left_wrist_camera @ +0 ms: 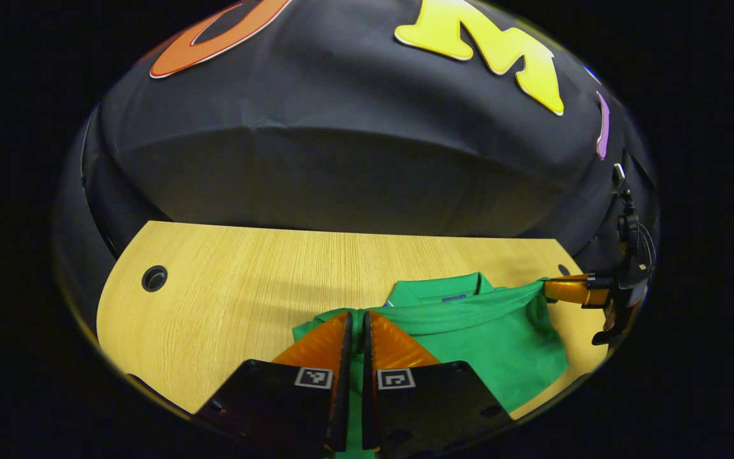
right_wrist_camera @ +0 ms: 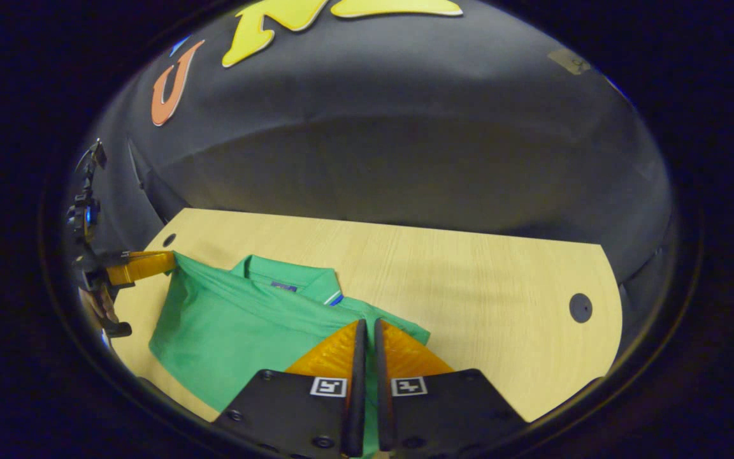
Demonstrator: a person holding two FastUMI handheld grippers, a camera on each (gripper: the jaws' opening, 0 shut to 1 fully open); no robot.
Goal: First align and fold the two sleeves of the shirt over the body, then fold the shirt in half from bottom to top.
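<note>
While both grippers pinch green polo shirt (left_wrist_camera: 494,331) edge, left gripper (left_wrist_camera: 355,319) low centre, right gripper (right_wrist_camera: 367,325) likewise; fabric stretched taut, likely for bottom-to-top fold over wooden table (right_wrist_camera: 482,287).

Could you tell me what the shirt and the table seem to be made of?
The shirt looks like soft green knit fabric, matte, draping in folds where each claw pinches it. The table looks like pale wood or wood-look laminate, smooth, with fine straight grain lines.
</note>
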